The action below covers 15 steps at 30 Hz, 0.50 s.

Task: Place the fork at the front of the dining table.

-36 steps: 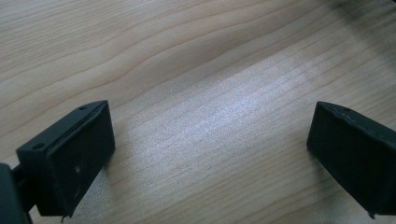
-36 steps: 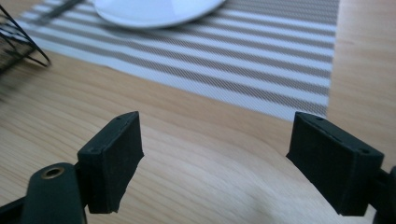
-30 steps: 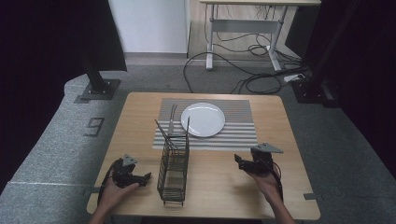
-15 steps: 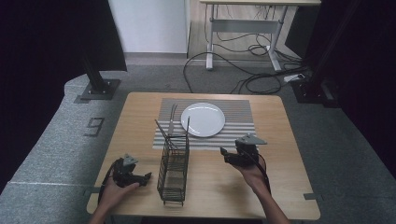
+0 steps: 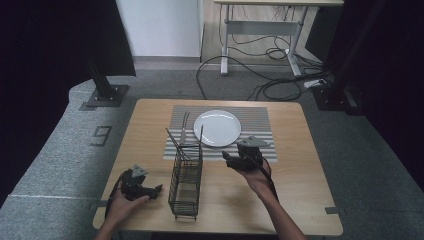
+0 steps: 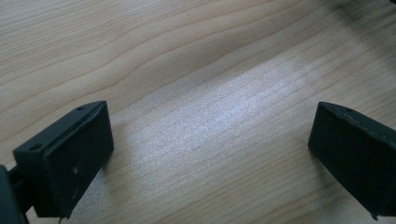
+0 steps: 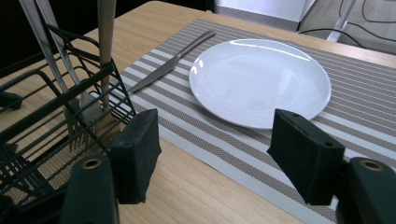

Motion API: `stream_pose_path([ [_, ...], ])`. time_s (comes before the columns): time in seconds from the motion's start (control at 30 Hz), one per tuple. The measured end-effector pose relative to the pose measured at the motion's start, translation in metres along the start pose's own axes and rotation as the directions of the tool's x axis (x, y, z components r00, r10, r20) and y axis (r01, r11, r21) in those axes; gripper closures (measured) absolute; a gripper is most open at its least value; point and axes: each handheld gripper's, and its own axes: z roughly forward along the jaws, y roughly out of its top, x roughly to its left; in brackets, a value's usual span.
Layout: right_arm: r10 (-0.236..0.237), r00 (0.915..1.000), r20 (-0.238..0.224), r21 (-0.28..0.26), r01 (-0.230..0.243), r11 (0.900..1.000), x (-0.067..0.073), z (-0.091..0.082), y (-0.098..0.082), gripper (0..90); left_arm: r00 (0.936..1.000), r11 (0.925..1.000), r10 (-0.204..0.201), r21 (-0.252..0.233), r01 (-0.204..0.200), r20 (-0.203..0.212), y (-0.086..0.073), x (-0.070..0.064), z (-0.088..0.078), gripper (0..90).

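A white plate (image 5: 217, 127) lies on a striped placemat (image 5: 255, 117), with a knife (image 5: 184, 128) on the mat to its left. A black wire rack (image 5: 186, 182) stands in front of the mat and holds upright cutlery. My right gripper (image 5: 227, 156) hovers open at the mat's front edge, between rack and plate. In the right gripper view its jaws (image 7: 215, 135) frame the plate (image 7: 259, 81), with the knife (image 7: 170, 63) and the rack (image 7: 51, 126) holding a fork (image 7: 81, 112) to the left. My left gripper (image 5: 152, 189) rests open left of the rack, over bare wood (image 6: 210, 126).
The wooden table (image 5: 300, 200) has free room on its right side and front right. Dark curtains flank the scene. A desk frame and loose cables (image 5: 270, 55) lie on the floor beyond the table.
My right gripper has moved left and away from the front right of the table, up to the placemat's front edge near the rack. The left gripper has stayed put.
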Motion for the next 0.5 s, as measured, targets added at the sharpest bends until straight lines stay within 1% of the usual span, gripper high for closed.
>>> stream_pose_path([
  [0.1, 0.007, 0.9999, -0.015, -0.002, -0.007, 1.0, 0.002, 0.005, 0.004, 34.8, 1.0, 1.0, 0.0, 0.0, 0.0, 0.0, 0.0, 0.0, 0.0, 0.0],
  [0.2, 0.002, 0.9996, -0.027, -0.006, -0.002, 1.0, 0.006, 0.009, 0.009, 35.4, 1.0, 1.0, 0.0, 0.0, 0.0, 0.0, 0.0, 0.0, 0.0, 0.0],
  [0.33, -0.013, 0.9989, -0.046, -0.008, 0.012, 1.0, 0.014, 0.015, 0.016, 35.6, 1.0, 1.0, 0.0, 0.0, 0.0, 0.0, 0.0, 0.0, 0.0, 0.0],
  [0.5, -0.048, 0.9961, -0.074, -0.016, 0.047, 0.999, 0.029, 0.023, 0.027, 36.1, 1.0, 1.0, 0.001, 0.001, -0.001, 0.001, 0.0, 0.0, 0.0, 0.0],
])
